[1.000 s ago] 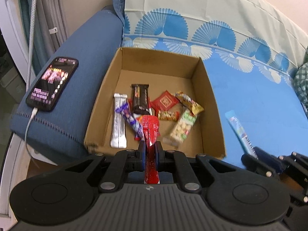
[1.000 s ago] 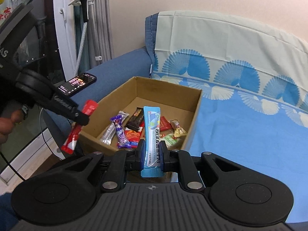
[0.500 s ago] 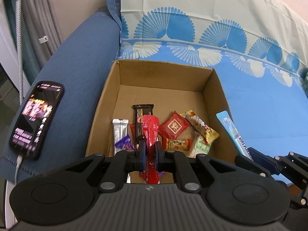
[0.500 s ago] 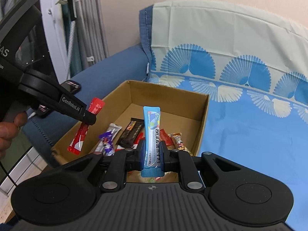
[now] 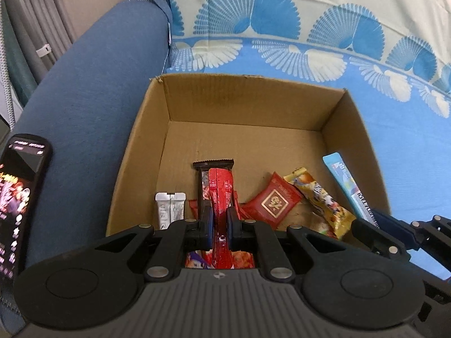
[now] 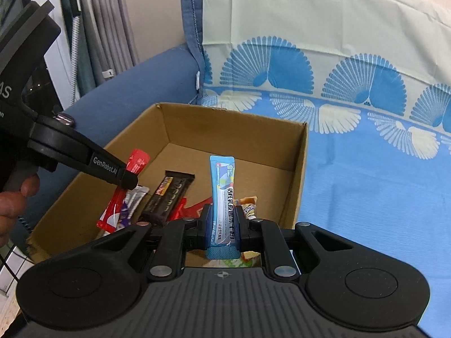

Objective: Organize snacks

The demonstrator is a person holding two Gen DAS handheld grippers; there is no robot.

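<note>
An open cardboard box [image 5: 146, 129] [image 6: 298, 169] sits on the sofa seat and holds several snacks: a dark chocolate bar [image 5: 203, 180] [image 6: 169, 194], a silver twin stick [image 5: 170, 208], a red square packet [image 5: 272, 205] and a yellow candy bag [image 5: 318, 200]. My left gripper [image 5: 219, 219] [image 6: 128, 178] is shut on a long red stick packet [image 5: 221, 194] [image 6: 138, 162] above the box's near left part. My right gripper [image 6: 224, 222] [image 5: 366, 222] is shut on a light blue stick packet [image 6: 224, 186] [image 5: 345, 183] over the box's near right side.
A lit phone [image 5: 17, 205] lies on the blue sofa arm [image 5: 93, 64] left of the box. The seat and backrest carry a blue and white fan-pattern cover [image 6: 366, 155]. Grey curtains [image 6: 104, 28] hang behind the arm. A person's hand [image 6: 14, 200] grips the left tool.
Both grippers have moved forward and down over the box, each still holding its packet. The box now fills more of both views and the phone has slid to the left edge.
</note>
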